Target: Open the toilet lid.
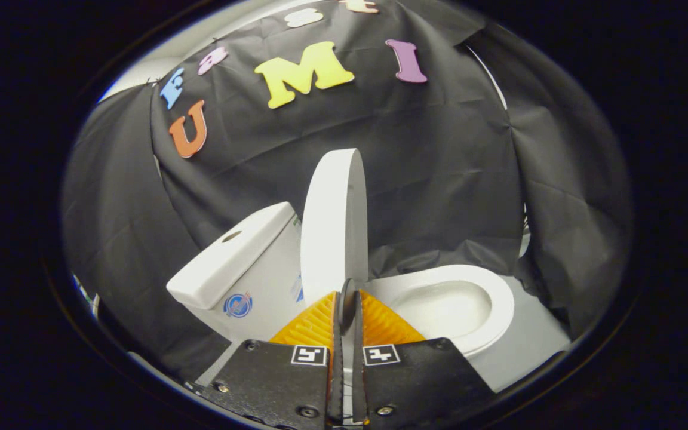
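Now lid [335, 227] upright, tool [348, 298] gripping edge, bowl [448, 307] empty

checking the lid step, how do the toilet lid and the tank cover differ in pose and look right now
The toilet lid stands raised, nearly upright, just ahead of the gripper, whose fingers look nearly closed on its lower edge; the tank cover lies flat atop the tank.
The lid is a rounded oval; the cover is a blockier slab with a hole on top.
Both are plain white.
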